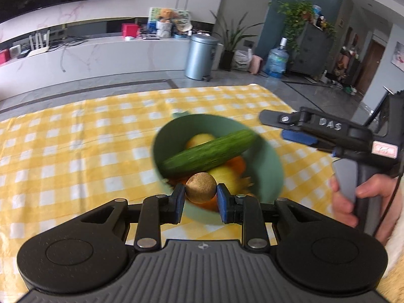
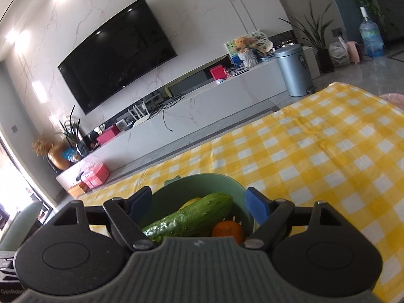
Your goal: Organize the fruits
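Note:
A green bowl (image 1: 274, 159) stands on the yellow checked tablecloth (image 1: 75, 151). In it lie a long cucumber (image 1: 209, 151), yellow fruits (image 1: 202, 139) and an orange (image 2: 227, 229). My left gripper (image 1: 201, 195) hangs just above the bowl's near rim, shut on a round brown kiwi (image 1: 201, 186) held between its pads. My right gripper (image 2: 199, 198) hovers over the bowl (image 2: 202, 179) with its jaws wide apart. The cucumber (image 2: 192, 218) shows below and between its fingers, and the pads do not touch it. From the left wrist view, the right gripper (image 1: 279, 126) sits to the right of the bowl, held by a hand (image 1: 346, 202).
The tablecloth spreads left and far of the bowl. Beyond the table's far edge are floor, a grey bin (image 1: 200, 55), a water bottle (image 1: 276, 60), plants and a long white TV bench (image 1: 88, 58) under a wall screen (image 2: 116, 53).

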Tool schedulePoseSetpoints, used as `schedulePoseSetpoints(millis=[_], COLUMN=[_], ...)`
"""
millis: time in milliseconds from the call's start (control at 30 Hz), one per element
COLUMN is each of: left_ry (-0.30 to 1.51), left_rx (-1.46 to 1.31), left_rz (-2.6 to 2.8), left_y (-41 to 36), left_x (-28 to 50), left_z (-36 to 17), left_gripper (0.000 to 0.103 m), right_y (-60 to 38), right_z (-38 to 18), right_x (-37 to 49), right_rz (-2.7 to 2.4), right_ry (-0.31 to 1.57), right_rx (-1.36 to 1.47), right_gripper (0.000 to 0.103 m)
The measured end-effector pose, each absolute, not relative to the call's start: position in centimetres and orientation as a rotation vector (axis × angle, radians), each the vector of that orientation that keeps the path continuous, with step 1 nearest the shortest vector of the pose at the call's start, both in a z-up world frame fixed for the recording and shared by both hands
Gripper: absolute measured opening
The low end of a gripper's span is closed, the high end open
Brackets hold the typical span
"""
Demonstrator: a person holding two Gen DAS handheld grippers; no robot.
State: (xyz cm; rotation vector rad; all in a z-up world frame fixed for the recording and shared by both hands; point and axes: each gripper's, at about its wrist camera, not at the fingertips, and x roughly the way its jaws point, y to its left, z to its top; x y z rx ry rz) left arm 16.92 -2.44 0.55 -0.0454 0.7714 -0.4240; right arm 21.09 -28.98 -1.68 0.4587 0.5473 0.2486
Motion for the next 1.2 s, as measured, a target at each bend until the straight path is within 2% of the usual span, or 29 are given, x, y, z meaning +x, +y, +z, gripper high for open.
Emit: schedulePoseSetpoints(millis=[300, 533, 1100, 1200], left_ry=[0.845, 0.899, 1.028, 1.034], left_rx=[-0.096, -0.048, -0.109, -0.125], left_rz=[-0.490, -0.507, -0.468, -0.462], left_y=[-7.3, -11.4, -12.0, -11.8], left_x=[20.2, 22.4, 23.9, 24.0], left_z=[0.4, -2.2, -5.7, -5.7], left_gripper=[0.030, 0.030, 0.031, 0.037], right_y=[-29.9, -31.3, -32.4, -32.3], right_z=[-1.2, -1.6, -2.9, -2.9], right_x=[20.1, 20.2, 21.6, 21.7], right_rz=[0.229, 0.209, 0.214, 0.214], right_ry=[0.505, 0.504, 0.552, 0.554], right_rx=[0.472, 0.513, 0.578, 0.576], right_gripper=[0.079, 0.079, 0.079, 0.080])
